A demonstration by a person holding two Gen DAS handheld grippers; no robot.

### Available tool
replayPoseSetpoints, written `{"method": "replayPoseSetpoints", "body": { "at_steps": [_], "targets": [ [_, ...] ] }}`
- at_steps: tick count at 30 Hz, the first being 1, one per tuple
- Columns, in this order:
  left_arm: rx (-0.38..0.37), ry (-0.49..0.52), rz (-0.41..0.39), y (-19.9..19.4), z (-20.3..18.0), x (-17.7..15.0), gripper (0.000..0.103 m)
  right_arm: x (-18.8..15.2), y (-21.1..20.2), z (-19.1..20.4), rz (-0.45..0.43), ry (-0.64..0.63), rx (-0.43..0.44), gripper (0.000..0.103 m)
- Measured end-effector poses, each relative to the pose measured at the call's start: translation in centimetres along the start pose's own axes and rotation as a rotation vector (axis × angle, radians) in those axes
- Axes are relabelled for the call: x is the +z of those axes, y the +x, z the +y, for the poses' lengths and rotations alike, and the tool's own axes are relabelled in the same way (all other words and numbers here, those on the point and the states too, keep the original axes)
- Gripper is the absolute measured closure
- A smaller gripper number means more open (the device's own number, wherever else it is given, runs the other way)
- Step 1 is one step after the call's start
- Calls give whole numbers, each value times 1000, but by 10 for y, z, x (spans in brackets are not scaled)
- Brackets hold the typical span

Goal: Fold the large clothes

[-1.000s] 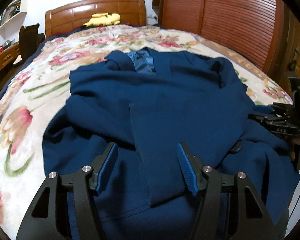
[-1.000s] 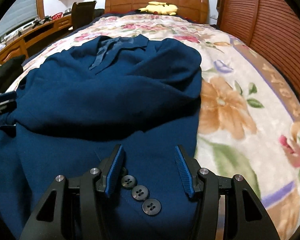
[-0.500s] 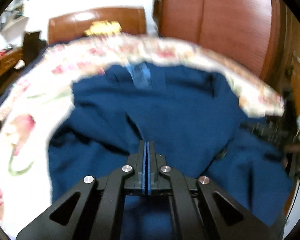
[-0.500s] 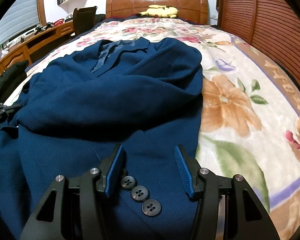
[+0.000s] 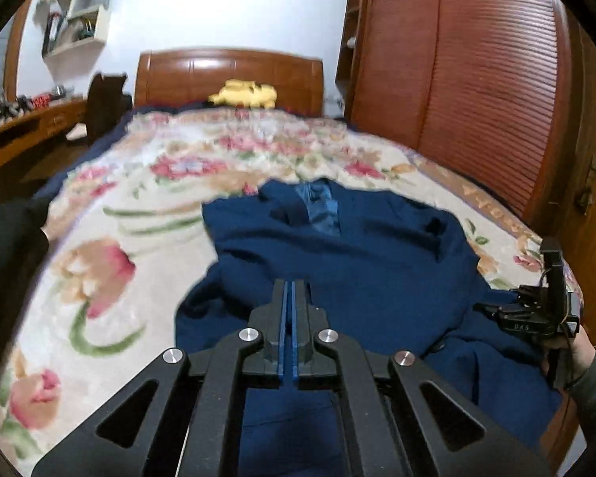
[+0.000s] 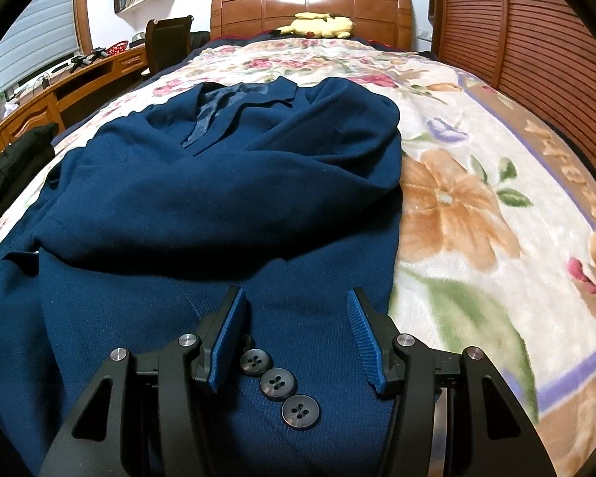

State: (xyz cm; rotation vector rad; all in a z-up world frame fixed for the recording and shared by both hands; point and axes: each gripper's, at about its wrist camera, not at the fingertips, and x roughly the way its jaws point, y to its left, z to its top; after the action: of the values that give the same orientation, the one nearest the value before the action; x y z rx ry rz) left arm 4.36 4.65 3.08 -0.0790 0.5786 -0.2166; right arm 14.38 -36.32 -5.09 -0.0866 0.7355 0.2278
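Left wrist view: the blue jacket [image 5: 349, 262] lies on the bed, collar far away, bottom edge near both grippers.

Its long way runs from the grippers up toward the headboard [image 5: 230, 75]. The left gripper [image 5: 289, 298] is pressed together low over the cloth; I cannot tell if it pinches any. The right gripper [image 6: 294, 326] is spread wide over the sleeve buttons [image 6: 278, 383], right above the near corner. Under the jacket is a flowery blanket [image 6: 476, 198]. A yellow plush toy [image 6: 322, 24] sits by the headboard, with a wooden wardrobe [image 5: 476, 59] to the right.
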Motion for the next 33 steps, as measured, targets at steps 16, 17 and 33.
{"method": "replayPoseSetpoints", "body": {
  "at_steps": [16, 17, 33],
  "targets": [
    [22, 110, 187, 105, -28, 25, 42, -4, -4, -3, -21, 13, 18, 48],
    [26, 114, 208, 113, -30, 24, 42, -4, -4, -3, -22, 15, 20, 48],
    [35, 280, 352, 144, -67, 5, 95, -5, -5, -5, -30, 34, 43, 48]
  ]
}}
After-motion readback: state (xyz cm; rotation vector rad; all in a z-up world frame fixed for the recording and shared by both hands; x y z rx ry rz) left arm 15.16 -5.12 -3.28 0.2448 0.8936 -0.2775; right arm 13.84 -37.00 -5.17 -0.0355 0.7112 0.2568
